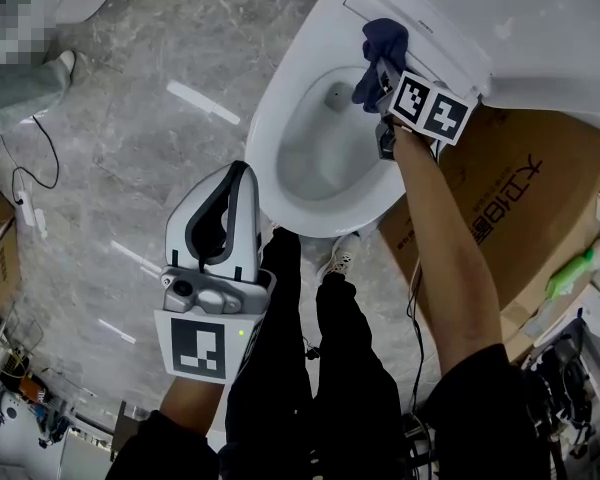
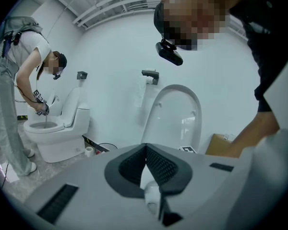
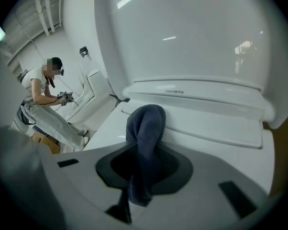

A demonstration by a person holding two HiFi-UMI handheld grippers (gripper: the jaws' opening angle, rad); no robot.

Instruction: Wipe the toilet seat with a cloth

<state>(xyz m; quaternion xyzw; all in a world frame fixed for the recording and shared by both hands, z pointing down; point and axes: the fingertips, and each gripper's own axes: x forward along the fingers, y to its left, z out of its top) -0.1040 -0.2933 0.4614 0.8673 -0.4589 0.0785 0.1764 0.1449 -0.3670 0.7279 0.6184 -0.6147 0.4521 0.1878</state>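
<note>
The white toilet (image 1: 270,128) stands at the top middle of the head view, with its lid (image 3: 182,32) raised. My right gripper (image 1: 380,73) is shut on a dark blue cloth (image 1: 385,40) and presses it on the rear of the rim beside the hinge. In the right gripper view the cloth (image 3: 144,128) runs up between the jaws of that gripper (image 3: 145,152) onto the white ledge (image 3: 206,123). My left gripper (image 1: 238,183) is held off the bowl's front left, pointing upward. Its pads meet with nothing between them (image 2: 146,150).
A cardboard box (image 1: 520,188) sits right of the toilet, with a green bottle (image 1: 570,273) beyond it. The holder's legs (image 1: 310,368) stand before the bowl. A cable (image 1: 30,188) lies on the floor at the left. Another person (image 2: 19,95) bends over a second toilet (image 2: 57,128).
</note>
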